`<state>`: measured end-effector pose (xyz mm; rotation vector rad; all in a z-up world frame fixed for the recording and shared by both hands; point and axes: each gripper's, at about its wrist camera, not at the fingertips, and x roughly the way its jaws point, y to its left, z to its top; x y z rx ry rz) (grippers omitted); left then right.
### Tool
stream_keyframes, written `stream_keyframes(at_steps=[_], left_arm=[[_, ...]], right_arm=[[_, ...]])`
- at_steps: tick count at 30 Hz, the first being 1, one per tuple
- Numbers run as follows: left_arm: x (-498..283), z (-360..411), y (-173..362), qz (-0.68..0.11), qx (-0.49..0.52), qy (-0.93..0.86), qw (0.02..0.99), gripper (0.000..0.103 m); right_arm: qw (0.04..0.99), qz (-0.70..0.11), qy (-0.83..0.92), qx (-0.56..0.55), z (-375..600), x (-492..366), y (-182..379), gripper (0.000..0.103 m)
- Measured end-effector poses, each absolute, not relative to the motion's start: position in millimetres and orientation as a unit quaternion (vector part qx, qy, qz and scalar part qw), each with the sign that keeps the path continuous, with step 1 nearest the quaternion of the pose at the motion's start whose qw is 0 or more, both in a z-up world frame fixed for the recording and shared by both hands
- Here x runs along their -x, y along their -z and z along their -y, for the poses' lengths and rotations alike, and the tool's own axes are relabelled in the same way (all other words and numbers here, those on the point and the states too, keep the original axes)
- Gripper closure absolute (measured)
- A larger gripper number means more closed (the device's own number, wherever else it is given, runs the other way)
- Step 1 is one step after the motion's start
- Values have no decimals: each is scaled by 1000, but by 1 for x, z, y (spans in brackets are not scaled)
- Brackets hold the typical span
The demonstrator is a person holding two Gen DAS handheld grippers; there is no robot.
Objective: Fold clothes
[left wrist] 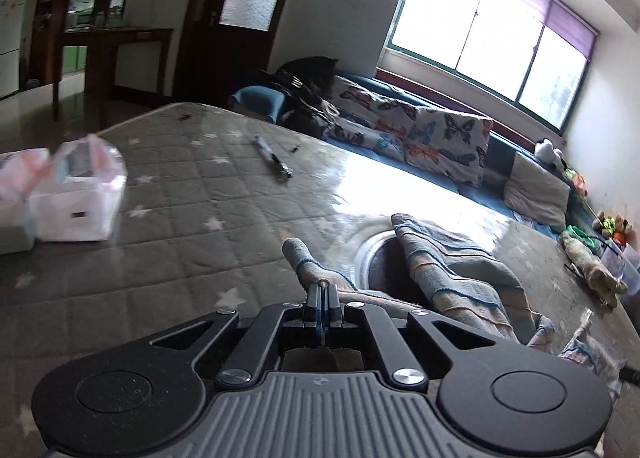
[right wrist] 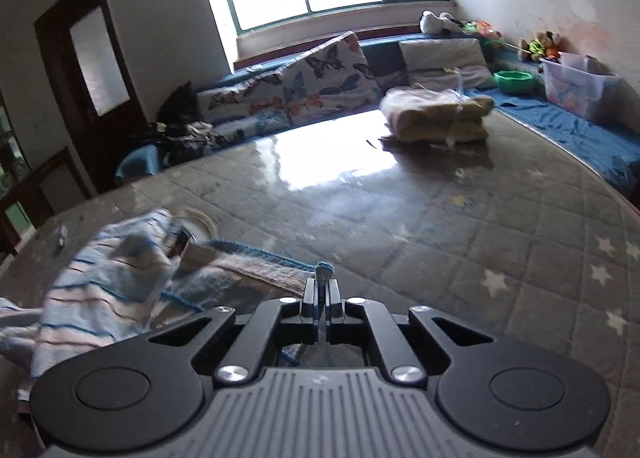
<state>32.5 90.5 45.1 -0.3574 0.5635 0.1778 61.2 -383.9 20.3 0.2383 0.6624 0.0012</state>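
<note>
A blue, pink and beige striped cloth (left wrist: pixel 456 274) lies rumpled on the grey star-quilted table top (left wrist: pixel 180 218). My left gripper (left wrist: pixel 322 292) is shut on one edge of it, with a fold of cloth sticking up past the fingertips. In the right wrist view the same cloth (right wrist: pixel 108 290) spreads to the left, blurred. My right gripper (right wrist: pixel 321 284) is shut on a blue-trimmed corner of it, just above the table top (right wrist: pixel 460 226). A round metal-rimmed object (left wrist: pixel 366 254) lies partly under the cloth.
A pink-white plastic bag with boxes (left wrist: pixel 76 198) sits at the left of the table, a pen (left wrist: pixel 272 158) further back. A folded yellowish bundle (right wrist: pixel 436 114) lies at the far side. Butterfly cushions (right wrist: pixel 304 86), toys and a clear bin (right wrist: pixel 576 86) line the window bench.
</note>
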Motion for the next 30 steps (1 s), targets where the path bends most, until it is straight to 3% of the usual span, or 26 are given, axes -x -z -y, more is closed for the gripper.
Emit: stream_keyframes(at_steps=[4,7,10,15,26,30], left_arm=[[-15,-99,-50,-276,179,-95,939,102],[-10,-100,-48,-284,176,-94,938,102],[-10,-101,-43,-295,178,-95,934,101],[-10,-104,-37,-300,184,-94,931,101],[-17,-111,-31,-307,186,-104,928,101],[-18,-111,-30,-308,184,-107,927,101]], right_arm=[[932,-345,24,-105,385,-54,-15,99],[936,-341,2,-83,375,-51,-17,91],[940,-333,-30,-64,360,-54,-21,70],[937,-337,-75,-45,336,-80,-18,63],[933,-342,-106,-24,316,-112,-7,64],[936,-338,-98,-16,316,-112,-4,87]])
